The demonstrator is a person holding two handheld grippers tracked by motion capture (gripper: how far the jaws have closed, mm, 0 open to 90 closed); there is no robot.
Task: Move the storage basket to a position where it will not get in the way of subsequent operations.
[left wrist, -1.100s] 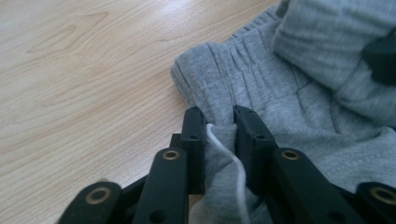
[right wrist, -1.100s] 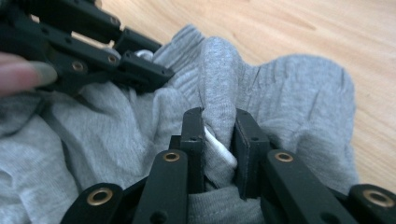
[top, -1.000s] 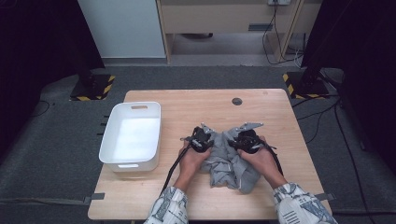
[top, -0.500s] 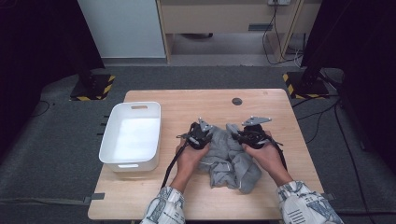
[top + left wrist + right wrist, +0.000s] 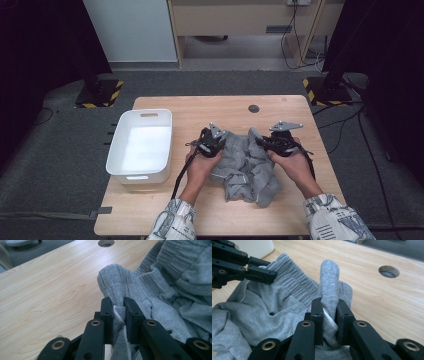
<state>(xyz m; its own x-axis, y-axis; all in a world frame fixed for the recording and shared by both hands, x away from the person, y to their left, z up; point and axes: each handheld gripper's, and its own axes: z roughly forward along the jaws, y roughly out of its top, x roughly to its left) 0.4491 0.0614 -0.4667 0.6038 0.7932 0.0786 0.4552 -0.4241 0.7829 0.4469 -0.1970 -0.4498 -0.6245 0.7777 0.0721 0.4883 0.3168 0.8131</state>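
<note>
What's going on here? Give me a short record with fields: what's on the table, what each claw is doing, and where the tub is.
Garment: grey sweatpants, crumpled on the wooden table
Left gripper: shut on a fold of the ribbed waistband
Right gripper: shut on another fold of the waistband
Held edge: pulled up between the two grippers; the rest lies on the table
White tub: left of the garment, apart from it, nothing seen inside
</note>
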